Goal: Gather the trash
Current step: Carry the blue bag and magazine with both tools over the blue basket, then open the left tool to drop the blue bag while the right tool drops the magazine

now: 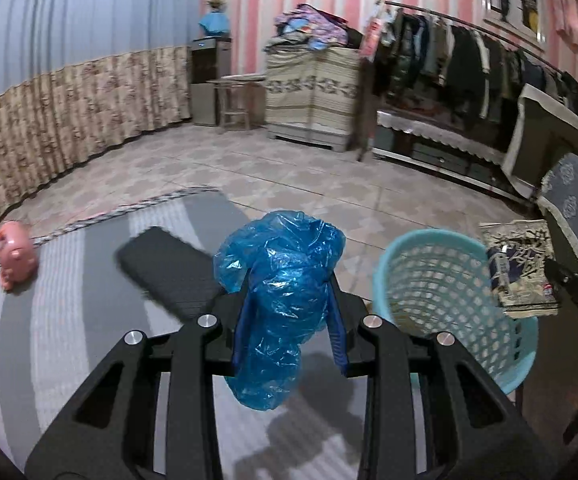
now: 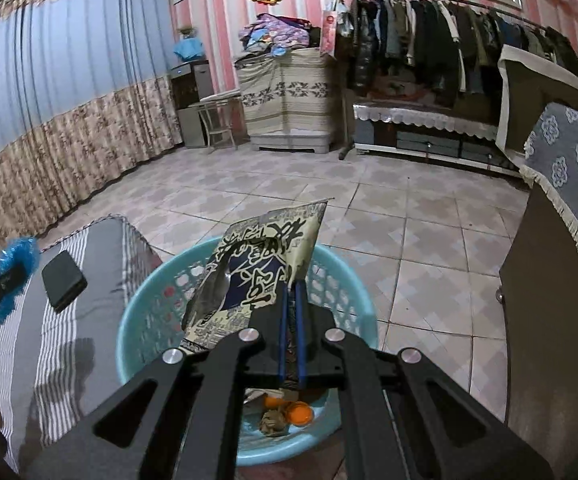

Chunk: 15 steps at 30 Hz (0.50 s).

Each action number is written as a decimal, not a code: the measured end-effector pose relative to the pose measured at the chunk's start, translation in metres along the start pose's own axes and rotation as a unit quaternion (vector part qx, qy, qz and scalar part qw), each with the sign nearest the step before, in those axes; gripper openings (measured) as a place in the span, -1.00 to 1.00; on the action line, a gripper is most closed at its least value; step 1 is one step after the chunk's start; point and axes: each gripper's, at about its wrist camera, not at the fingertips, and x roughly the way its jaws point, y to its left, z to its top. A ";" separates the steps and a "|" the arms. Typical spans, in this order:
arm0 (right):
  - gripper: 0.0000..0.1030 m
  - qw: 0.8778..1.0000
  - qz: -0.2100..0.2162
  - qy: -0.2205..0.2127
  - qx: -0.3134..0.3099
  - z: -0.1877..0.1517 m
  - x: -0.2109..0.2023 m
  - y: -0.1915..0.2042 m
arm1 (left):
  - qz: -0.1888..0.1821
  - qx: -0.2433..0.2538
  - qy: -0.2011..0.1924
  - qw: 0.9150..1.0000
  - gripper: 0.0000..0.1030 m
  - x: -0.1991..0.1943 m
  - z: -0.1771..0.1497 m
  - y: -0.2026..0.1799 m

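Crumpled blue plastic bag [image 1: 281, 300] is sitting squarely between the jaws of the left gripper [image 1: 289, 304], which are pressing on it from both sides; its upper part is bulging above the fingertips and its lower end is hanging below them. That bundle is hovering over a grey and white striped bed cover [image 1: 69, 320], just to the left of a light blue perforated plastic basket [image 1: 441, 292] standing on the tiled floor [image 1: 309, 184]. A black rectangular case [image 1: 169, 272] and a pink toy [image 1: 15, 256] are lying on the cover.

The right gripper [image 2: 292, 292] is holding a flat printed beige and navy snack wrapper [image 2: 257, 272]: its jaws are closed tight on the wrapper's right edge, so the sheet is sticking out to the left and upward from the fingertips. The wrapper is hanging directly above the basket's opening. Orange pieces [image 2: 301, 414] and a crumpled brownish scrap [image 2: 271, 422] are lying on the basket's bottom.
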 end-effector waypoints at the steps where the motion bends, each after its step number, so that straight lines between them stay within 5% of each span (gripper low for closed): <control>1: -0.92 1.000 -0.003 0.003 0.001 -0.001 0.004 -0.003 | -0.006 0.002 0.002 1.000 -0.40 0.004 0.000 -0.007; 15: -0.92 1.000 -0.006 0.027 0.015 -0.001 0.026 -0.009 | -0.069 0.065 0.029 0.995 -0.30 0.058 -0.003 -0.099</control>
